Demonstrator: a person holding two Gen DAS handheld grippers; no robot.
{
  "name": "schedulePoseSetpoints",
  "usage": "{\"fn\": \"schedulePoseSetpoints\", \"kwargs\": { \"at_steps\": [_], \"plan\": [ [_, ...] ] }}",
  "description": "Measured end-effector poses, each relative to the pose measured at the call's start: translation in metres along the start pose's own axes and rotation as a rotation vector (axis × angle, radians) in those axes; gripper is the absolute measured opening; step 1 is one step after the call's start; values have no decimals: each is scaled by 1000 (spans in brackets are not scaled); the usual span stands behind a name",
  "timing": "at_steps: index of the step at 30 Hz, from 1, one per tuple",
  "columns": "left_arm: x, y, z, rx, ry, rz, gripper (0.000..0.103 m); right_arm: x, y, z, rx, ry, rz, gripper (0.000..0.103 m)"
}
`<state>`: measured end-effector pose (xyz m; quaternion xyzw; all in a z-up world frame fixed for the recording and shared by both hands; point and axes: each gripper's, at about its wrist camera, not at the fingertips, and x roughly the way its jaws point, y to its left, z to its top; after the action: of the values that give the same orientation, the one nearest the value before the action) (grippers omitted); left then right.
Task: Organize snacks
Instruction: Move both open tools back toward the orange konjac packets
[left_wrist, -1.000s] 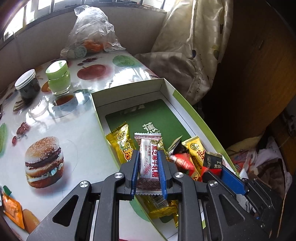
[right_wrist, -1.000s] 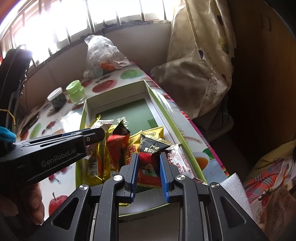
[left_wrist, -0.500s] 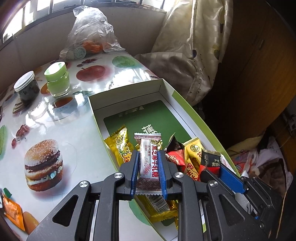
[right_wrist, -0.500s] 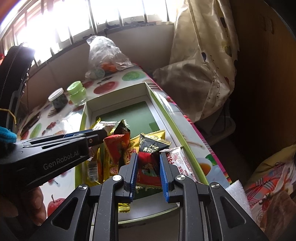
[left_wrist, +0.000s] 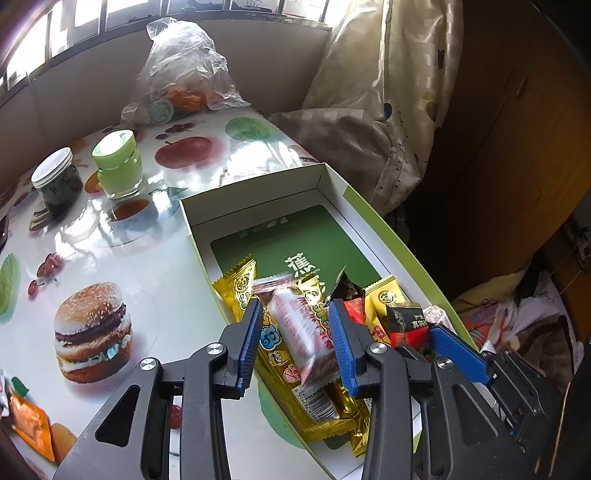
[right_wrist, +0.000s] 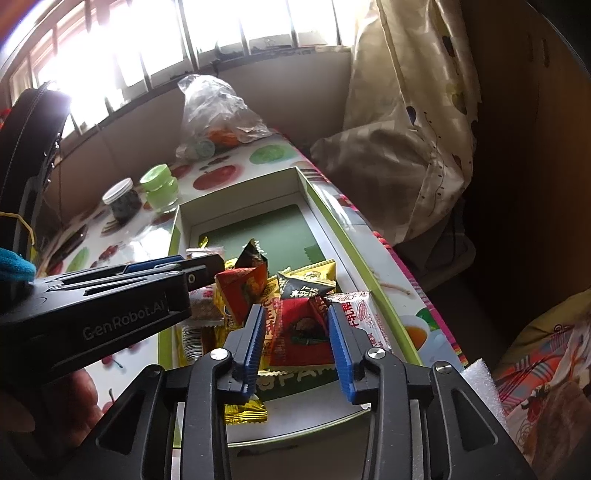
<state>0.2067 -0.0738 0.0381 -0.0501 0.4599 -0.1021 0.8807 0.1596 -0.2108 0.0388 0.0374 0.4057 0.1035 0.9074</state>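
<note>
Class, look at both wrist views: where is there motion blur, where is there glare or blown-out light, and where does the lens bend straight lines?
Left wrist view: white candy bar smeared, glare on tablecloth. Right wrist view: window blown out, box edges bowed.

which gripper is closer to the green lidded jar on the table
Left. The left gripper hangs over the box's jar-side edge, its jaws just opened; the right gripper sits further across the box, away from the green-lidded jar.

The far half of the box floor is unobstructed. Snack packets crowd its near half. Two jars stand on the bench left of it.
</note>
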Motion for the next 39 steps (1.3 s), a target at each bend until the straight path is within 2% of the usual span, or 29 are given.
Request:
{"fn": "schedulePoseSetpoints", "kwargs": {
  "at_steps": [2,5,20,39],
  "plan": [
    [-1,0,0,2,-2,-2,40,0,0,0,-1,-2,0,37],
    [-3,0,0,1,-7,-2,49,-2,2,0,-3,-7,0,39],
    [-14,2,0,-6,-24,4,49,-12,4,2,-6,-40,-27,52],
    [-38,12,-6,-24,-56,25,49,-24,13,0,-33,-52,-50,54]
  ]
}}
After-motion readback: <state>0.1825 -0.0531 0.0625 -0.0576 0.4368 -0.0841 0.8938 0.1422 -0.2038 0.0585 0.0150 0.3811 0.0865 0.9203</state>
